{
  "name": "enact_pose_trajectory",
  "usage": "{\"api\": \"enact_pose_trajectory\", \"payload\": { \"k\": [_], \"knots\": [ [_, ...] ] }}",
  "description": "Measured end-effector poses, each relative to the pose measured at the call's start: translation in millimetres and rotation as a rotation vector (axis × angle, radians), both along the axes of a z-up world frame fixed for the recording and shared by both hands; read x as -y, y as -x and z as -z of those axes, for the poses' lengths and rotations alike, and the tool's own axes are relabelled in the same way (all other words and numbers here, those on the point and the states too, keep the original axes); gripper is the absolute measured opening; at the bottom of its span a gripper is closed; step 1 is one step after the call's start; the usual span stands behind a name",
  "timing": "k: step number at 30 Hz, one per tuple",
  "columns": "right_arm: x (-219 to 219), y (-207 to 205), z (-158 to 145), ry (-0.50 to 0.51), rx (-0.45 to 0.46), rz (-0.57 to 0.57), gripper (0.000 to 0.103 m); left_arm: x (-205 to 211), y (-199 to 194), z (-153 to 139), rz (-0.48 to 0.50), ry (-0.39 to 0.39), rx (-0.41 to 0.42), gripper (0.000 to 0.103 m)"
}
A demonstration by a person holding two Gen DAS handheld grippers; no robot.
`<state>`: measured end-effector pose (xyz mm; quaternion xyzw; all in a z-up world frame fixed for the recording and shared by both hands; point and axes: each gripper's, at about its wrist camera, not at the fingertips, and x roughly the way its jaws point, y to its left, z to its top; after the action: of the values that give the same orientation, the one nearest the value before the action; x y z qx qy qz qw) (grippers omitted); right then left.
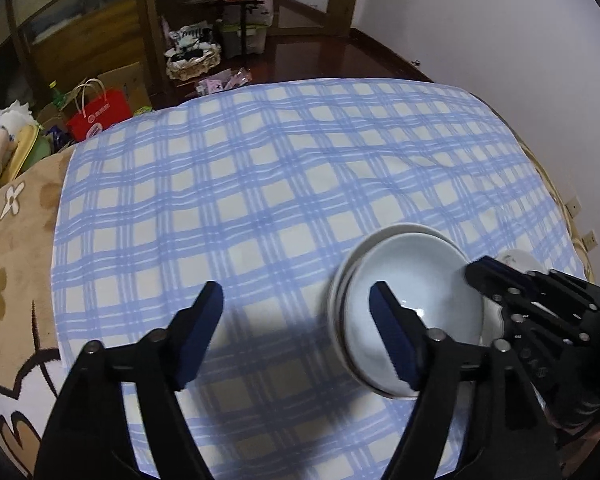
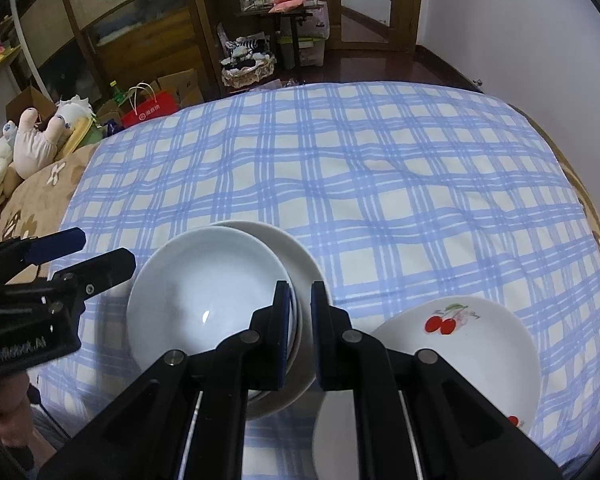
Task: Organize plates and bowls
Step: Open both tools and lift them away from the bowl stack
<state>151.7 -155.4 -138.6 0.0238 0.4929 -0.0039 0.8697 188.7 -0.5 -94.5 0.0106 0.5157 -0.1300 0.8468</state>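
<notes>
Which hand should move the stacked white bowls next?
Right, probably. The right tongs are already shut on the rim of the stacked bowls. The left tongs are open and hold nothing; only one finger reaches over the bowls.

Dim, soft shadows, fisheye-warped, dark corners.

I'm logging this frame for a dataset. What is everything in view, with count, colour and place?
bowls: two, pale white, nested on the cloth, tilted.
cherry plate: one, white with red cherries, right of the bowls.
checked cloth: one, blue and white, covering the bed.
brown blanket: one, flower-patterned, under the cloth's left edge.
plush toys: several, cream, far left.
red paper bag: one, on the floor.
basket: one, wicker, by the shelves.
left gripper: open, empty, beside the bowls.
right gripper: shut on the outer bowl's rim.
</notes>
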Motion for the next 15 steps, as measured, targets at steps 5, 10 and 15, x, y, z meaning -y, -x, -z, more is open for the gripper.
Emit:
{"api": "enact_pose_trajectory", "payload": {
  "k": [5,10,15],
  "knots": [
    [6,1,-11,0.022,0.023,0.013,0.018,-12,-6,-6,-0.03,-0.029,0.036,0.077],
    [17,1,-15,0.048,0.015,0.053,0.047,-27,-13,-8,-0.063,-0.028,0.032,0.08],
    [23,0,-13,0.093,0.0,0.072,0.08,-32,-13,4,-0.069,-0.009,-0.034,0.081]
  ]
}}
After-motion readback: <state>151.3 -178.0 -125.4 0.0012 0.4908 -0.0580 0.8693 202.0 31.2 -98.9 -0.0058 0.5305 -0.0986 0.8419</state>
